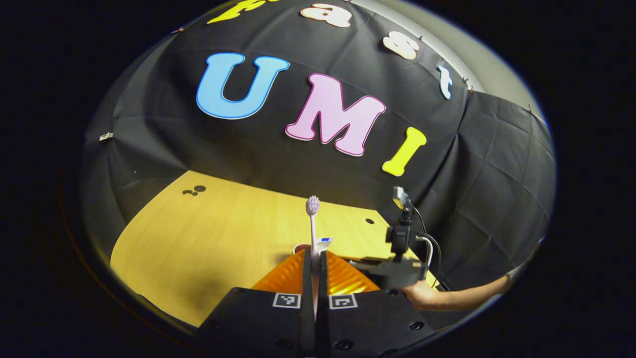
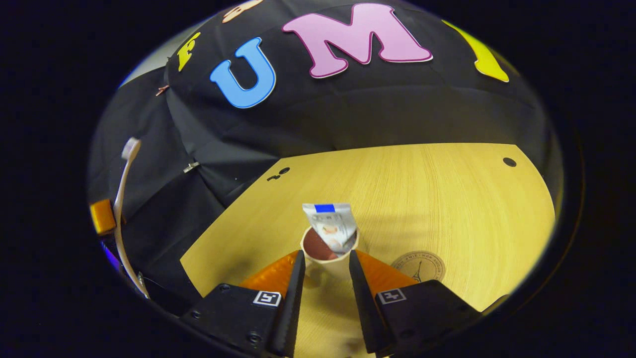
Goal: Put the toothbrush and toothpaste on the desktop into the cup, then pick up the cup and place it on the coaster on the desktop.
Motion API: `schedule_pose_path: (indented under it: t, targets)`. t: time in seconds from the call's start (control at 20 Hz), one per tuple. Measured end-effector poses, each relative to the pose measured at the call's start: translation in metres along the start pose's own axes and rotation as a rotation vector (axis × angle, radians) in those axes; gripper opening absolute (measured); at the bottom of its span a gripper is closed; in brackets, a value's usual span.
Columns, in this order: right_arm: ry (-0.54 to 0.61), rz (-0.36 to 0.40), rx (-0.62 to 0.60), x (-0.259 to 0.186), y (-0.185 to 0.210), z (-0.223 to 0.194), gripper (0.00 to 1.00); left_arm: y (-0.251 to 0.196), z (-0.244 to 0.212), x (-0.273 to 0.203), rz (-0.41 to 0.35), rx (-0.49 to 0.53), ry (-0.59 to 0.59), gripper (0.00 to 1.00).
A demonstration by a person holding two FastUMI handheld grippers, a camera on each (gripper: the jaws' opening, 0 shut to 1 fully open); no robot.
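Your left gripper (image 1: 314,278) pinches the toothbrush (image 1: 312,223) upright above the cup (image 2: 328,256), which already holds the toothpaste (image 2: 330,226) between your spread right gripper (image 2: 325,271); next, lower and release it inside.

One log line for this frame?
left gripper: shut on toothbrush | right gripper: open, at cup | toothpaste: in cup | coaster: bare
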State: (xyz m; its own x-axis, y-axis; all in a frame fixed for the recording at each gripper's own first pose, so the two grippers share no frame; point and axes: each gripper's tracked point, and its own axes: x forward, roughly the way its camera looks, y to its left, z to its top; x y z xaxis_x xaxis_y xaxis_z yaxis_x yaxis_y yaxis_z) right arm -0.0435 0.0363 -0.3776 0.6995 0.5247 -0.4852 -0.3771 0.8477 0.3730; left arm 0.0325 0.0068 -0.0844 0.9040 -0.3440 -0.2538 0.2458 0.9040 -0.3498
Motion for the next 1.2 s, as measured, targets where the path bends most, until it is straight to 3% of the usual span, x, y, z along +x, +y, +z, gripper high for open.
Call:
schedule_pose_path:
  t: [0.2, 0.55, 0.7, 0.95, 1.2]
  targets:
    - [0.031, -0.001, 0.047, -0.036, -0.006, -0.02, 0.55, -0.006, 0.026, 0.04, -0.043, 0.006, -0.069, 0.06]
    - [0.078, -0.077, 0.115, -0.101, -0.022, -0.064, 0.55, 0.001, 0.048, 0.122, -0.129, -0.056, -0.14, 0.06]
    - [0.068, -0.145, 0.137, -0.12, -0.033, -0.075, 0.55, 0.005, 0.044, 0.153, -0.166, -0.045, -0.149, 0.06]
    - [0.026, -0.307, 0.209, -0.151, -0.058, -0.084, 0.55, 0.023, 0.013, 0.203, -0.162, 0.025, -0.102, 0.06]
    - [-0.011, -0.423, 0.251, -0.171, -0.072, -0.093, 0.55, 0.032, -0.018, 0.233, -0.182, 0.047, -0.056, 0.06]
